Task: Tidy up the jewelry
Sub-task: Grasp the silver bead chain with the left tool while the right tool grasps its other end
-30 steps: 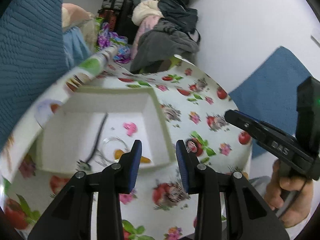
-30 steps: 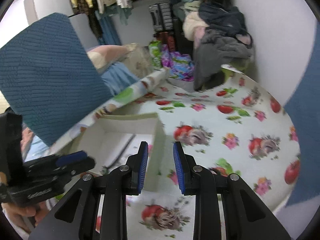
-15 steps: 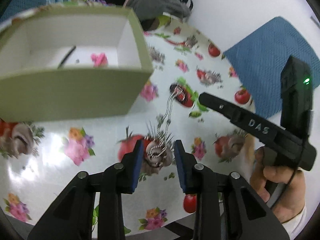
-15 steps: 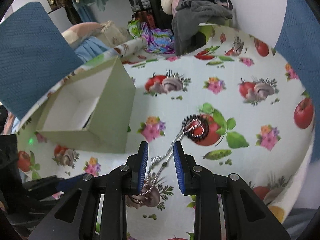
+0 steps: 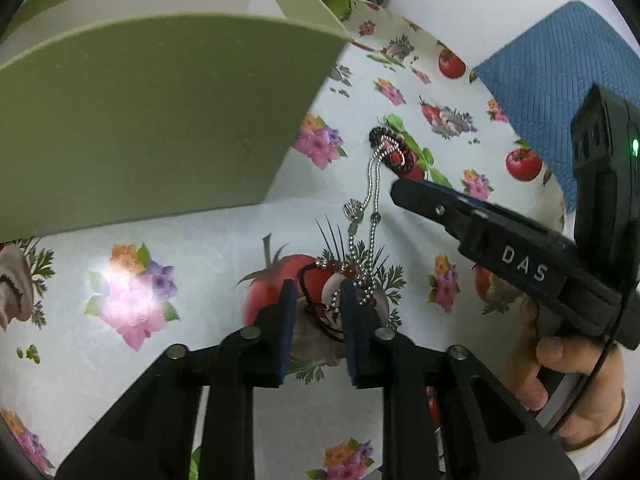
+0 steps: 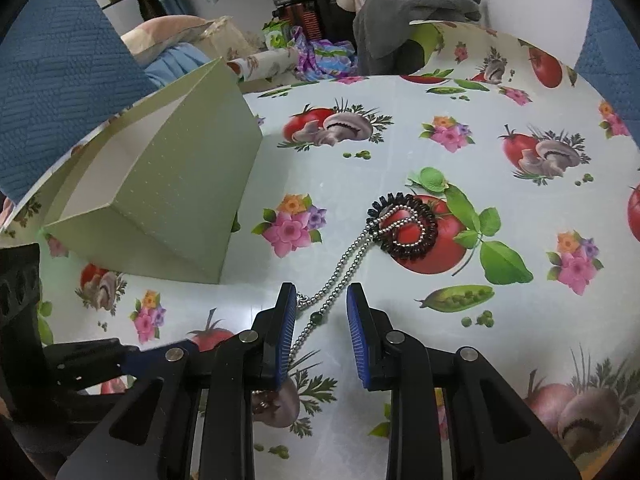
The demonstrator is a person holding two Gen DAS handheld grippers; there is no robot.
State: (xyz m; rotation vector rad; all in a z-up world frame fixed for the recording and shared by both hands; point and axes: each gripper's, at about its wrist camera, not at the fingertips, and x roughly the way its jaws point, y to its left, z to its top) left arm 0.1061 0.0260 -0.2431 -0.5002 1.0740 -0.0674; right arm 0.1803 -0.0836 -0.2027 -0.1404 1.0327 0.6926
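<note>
**Both grippers low over chain on printed tablecloth**

Left wrist view: the tablecloth [image 5: 168, 240], pale with tomato, mushroom and flower print, covers a round table; glare spot at left. The green box [image 5: 160, 112] fills the upper left, near wall facing the camera, interior barely visible. The left gripper [image 5: 318, 308] is part open, fingers either side of a dark red cord with a pendant [image 5: 326, 300] lying on the cloth; contact cannot be told, nothing gripped. The bead chain [image 5: 374, 208] runs from there up to a black coil ring [image 5: 394, 156]. The right gripper [image 5: 404, 192] comes in from the right, tip just beside the chain, its hand [image 5: 560, 384] at the table edge. Blue chair back [image 5: 560, 60] and white wall beyond the rim.

Right wrist view: the chain [image 6: 344, 276] passes between the right gripper's [image 6: 322, 320] fingers, which stand apart with nothing clamped. The coil ring [image 6: 404, 226] lies ahead on a tomato print, chain looped over it. The box [image 6: 180, 200] sits left, open top. Bare cloth to the right and ahead up to the far rim. Clothes pile [image 6: 408, 4], pillow and blue chair back [image 6: 60, 92] crowd the room behind. The left gripper [image 6: 120, 356] shows at lower left.
</note>
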